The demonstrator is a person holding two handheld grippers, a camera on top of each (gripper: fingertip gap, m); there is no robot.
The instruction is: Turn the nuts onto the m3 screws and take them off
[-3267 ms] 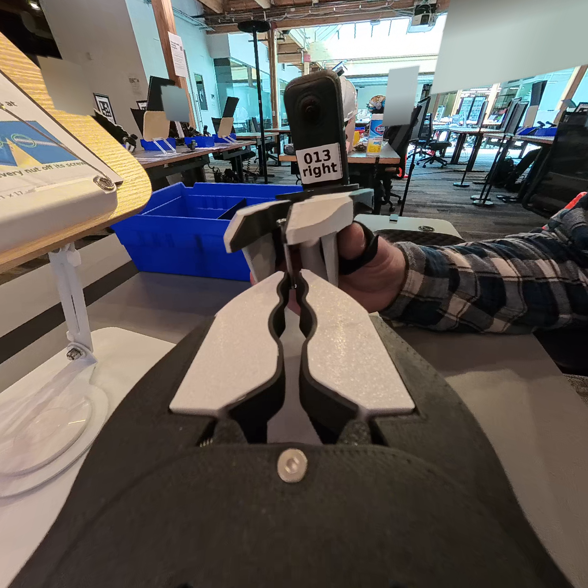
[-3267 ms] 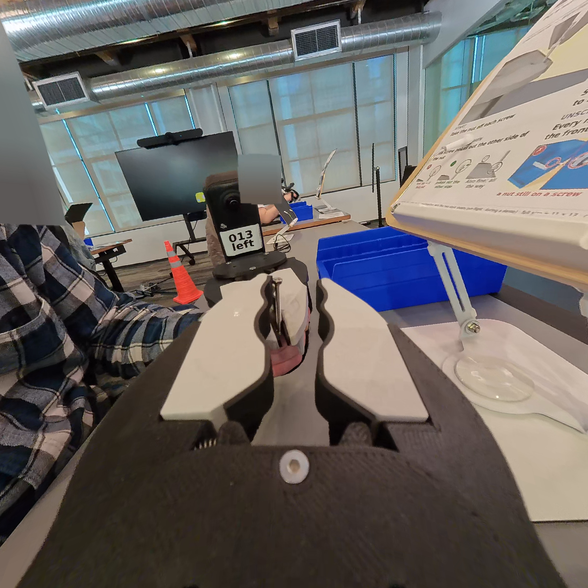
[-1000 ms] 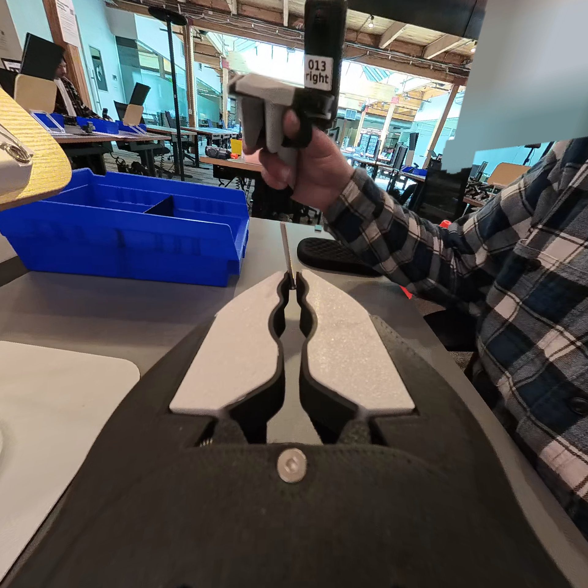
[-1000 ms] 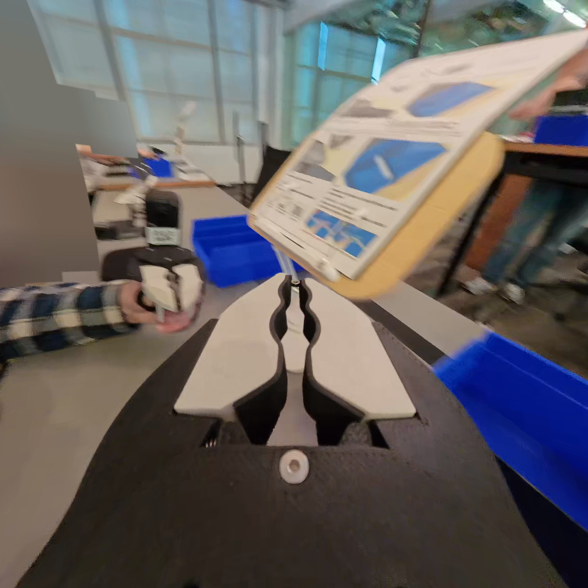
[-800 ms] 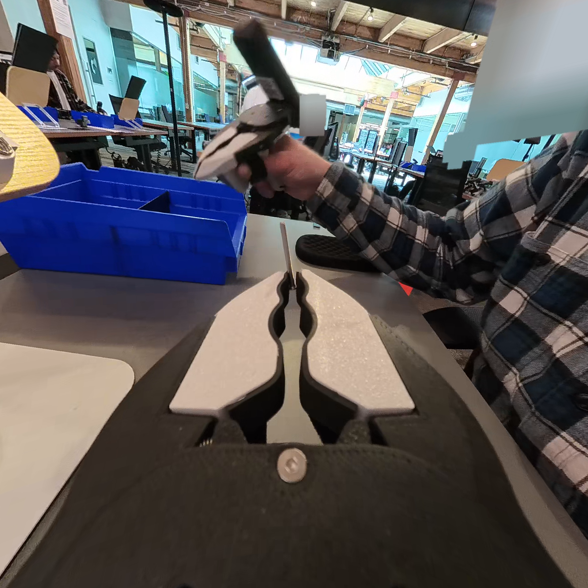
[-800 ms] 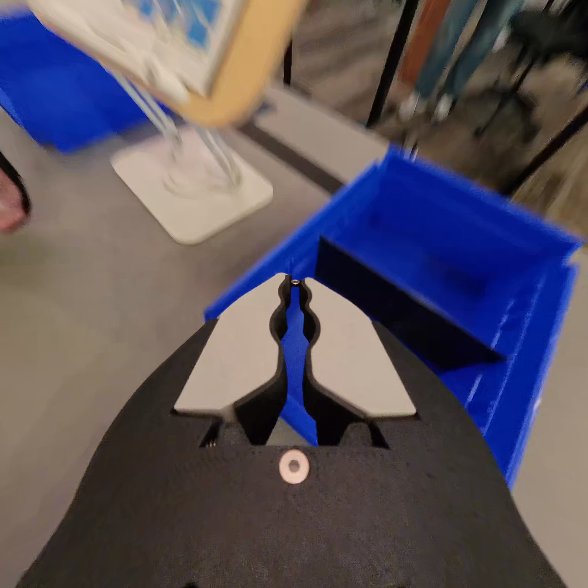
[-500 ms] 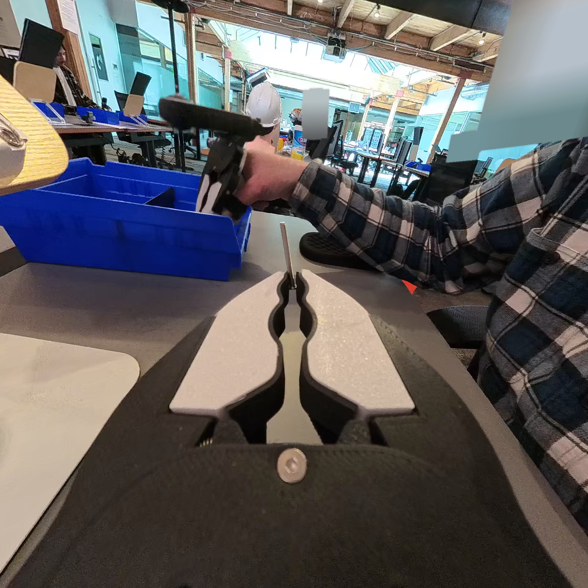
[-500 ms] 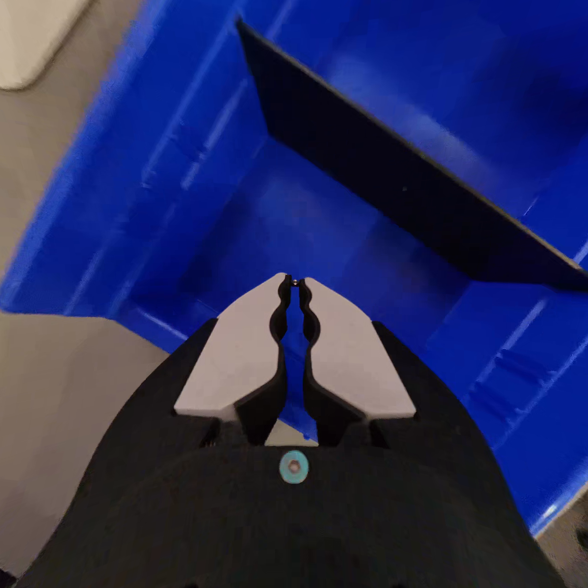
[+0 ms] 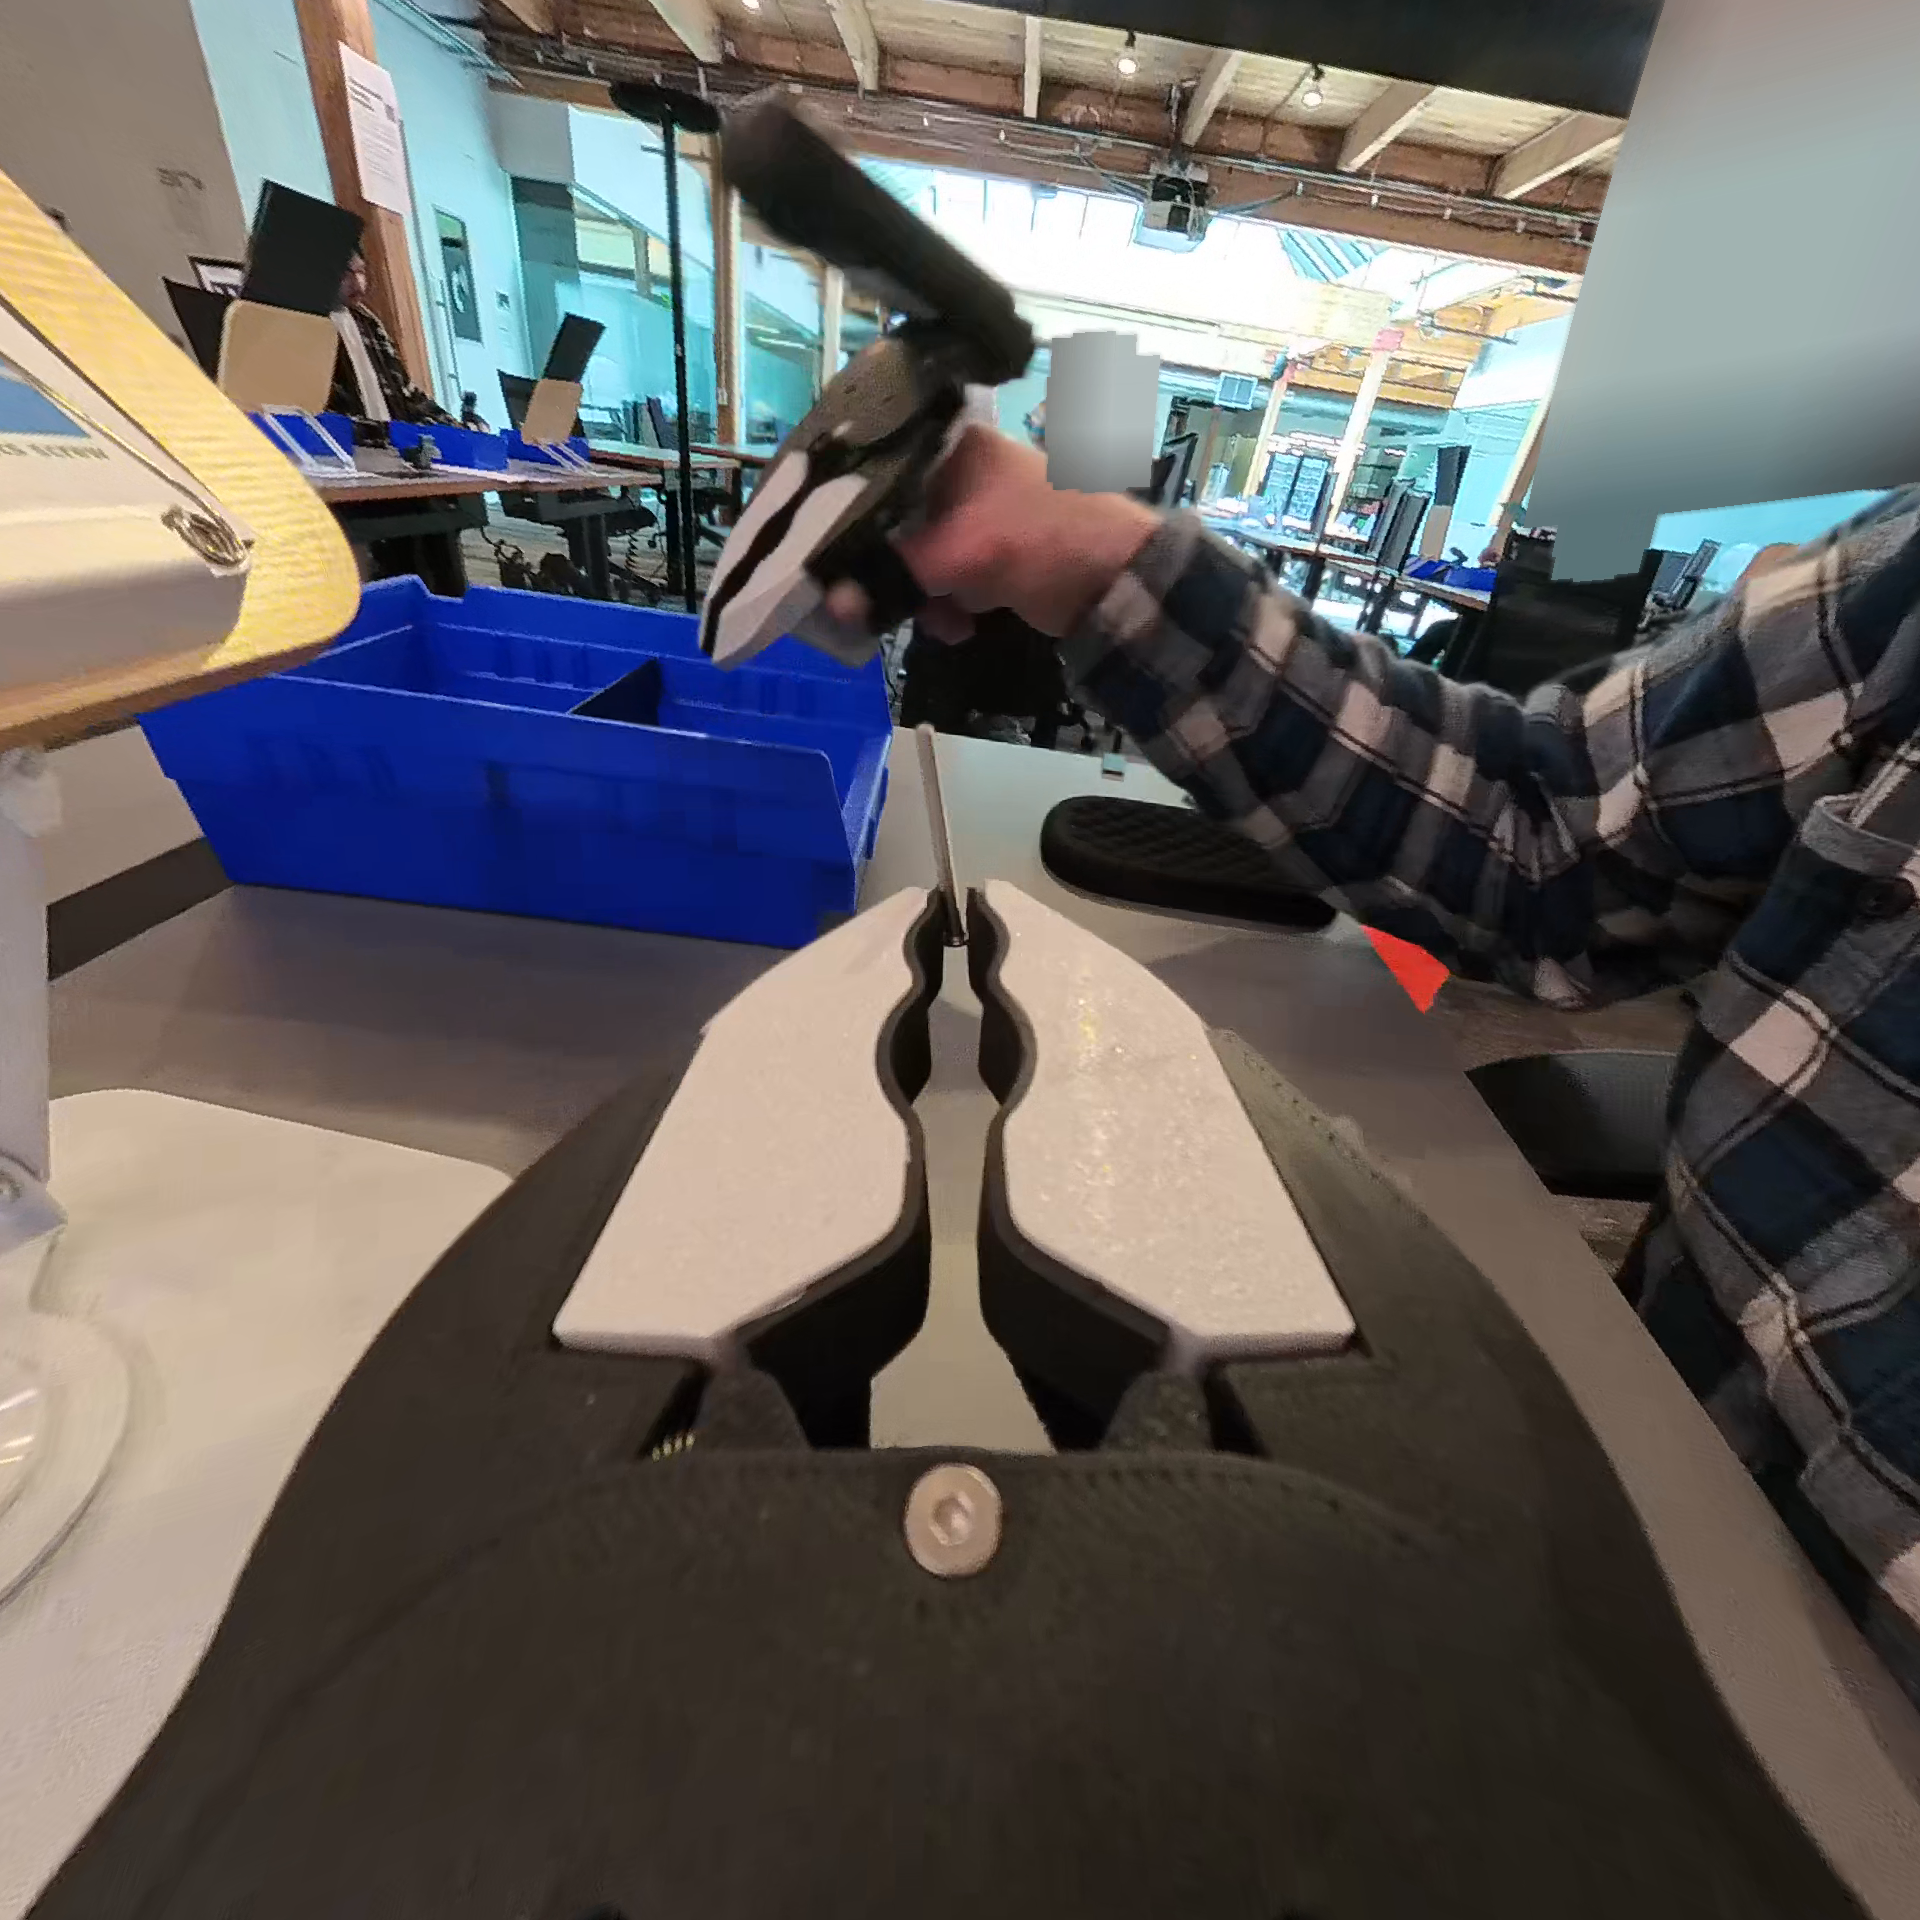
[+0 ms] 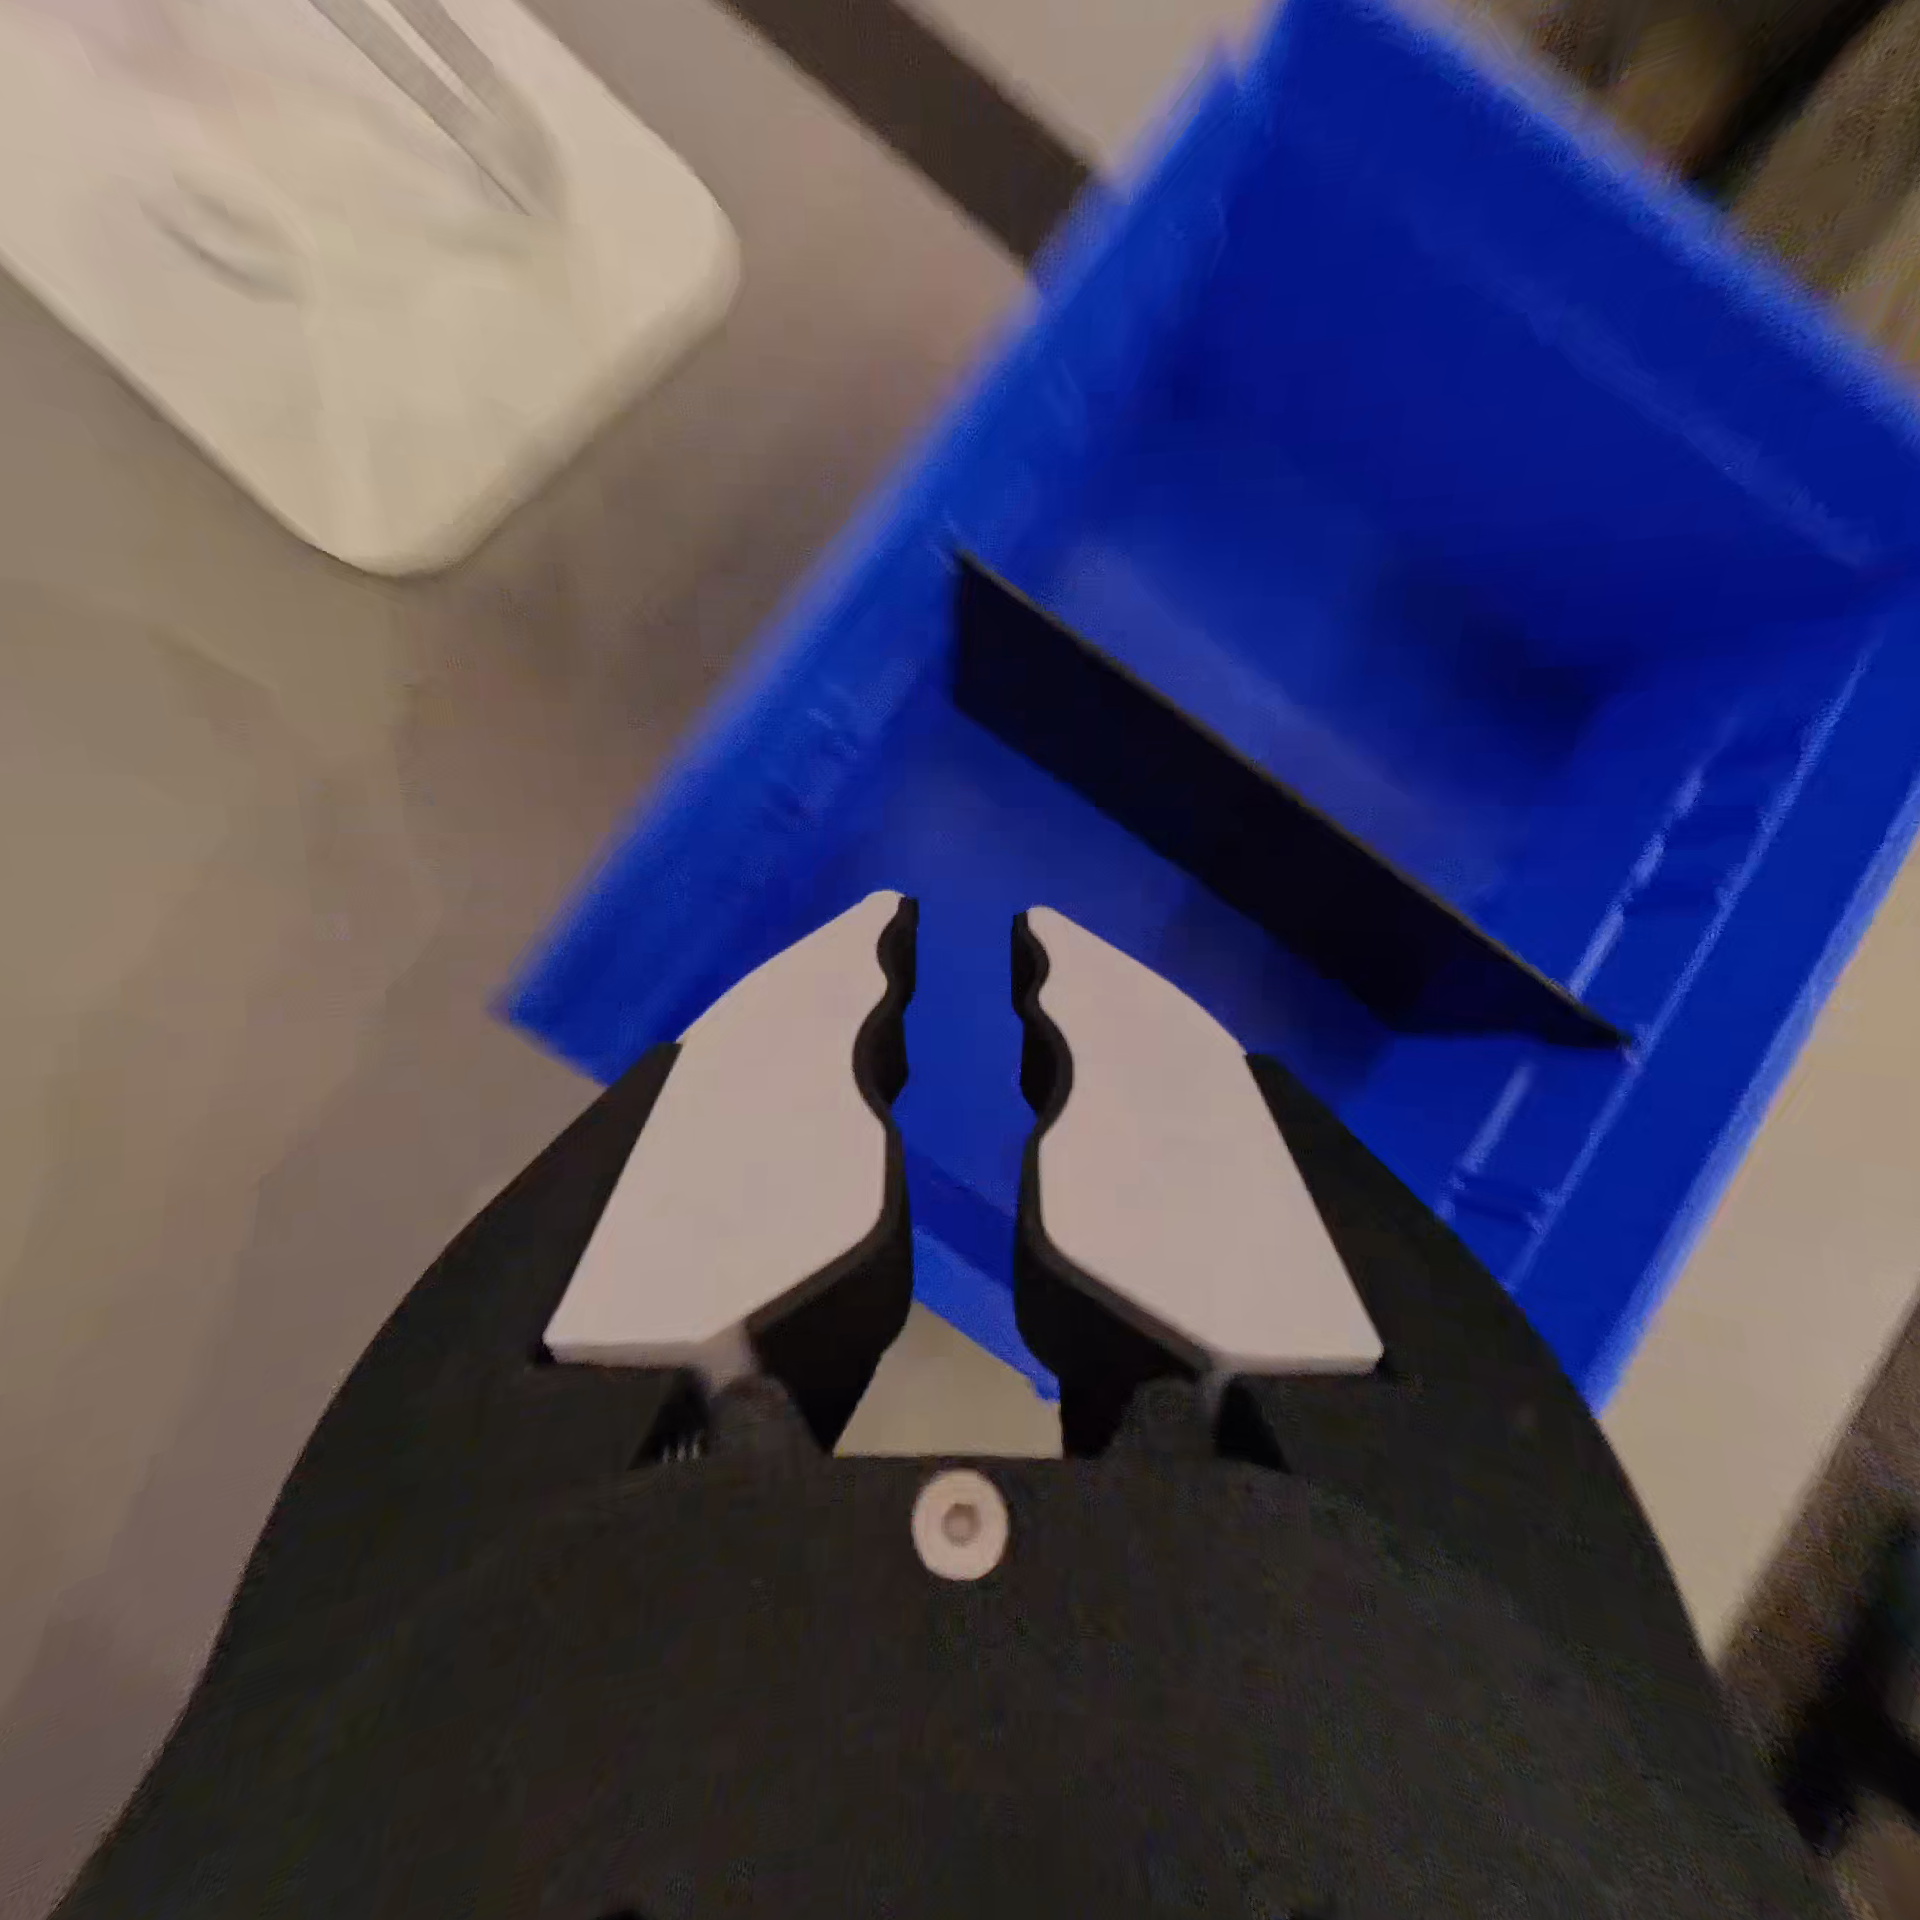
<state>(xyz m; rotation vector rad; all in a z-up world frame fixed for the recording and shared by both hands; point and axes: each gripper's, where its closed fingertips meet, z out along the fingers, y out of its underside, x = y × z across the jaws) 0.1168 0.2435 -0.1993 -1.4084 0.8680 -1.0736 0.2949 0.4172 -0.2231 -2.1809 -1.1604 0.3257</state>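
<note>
Where pads pinch: slim metal screw (image 9: 938, 821)

An open-plan workshop office: timber ceiling beams (image 9: 1143, 94), rows of desks (image 9: 499, 483), blue parts bin (image 9: 499, 790).

Thin metal screw (image 9: 938, 821) gleams beyond a matt, grainy white tool (image 9: 954, 914); glossy blue plastic bin (image 9: 499, 790) sits left on the smooth grey desk (image 9: 364, 997)
</note>
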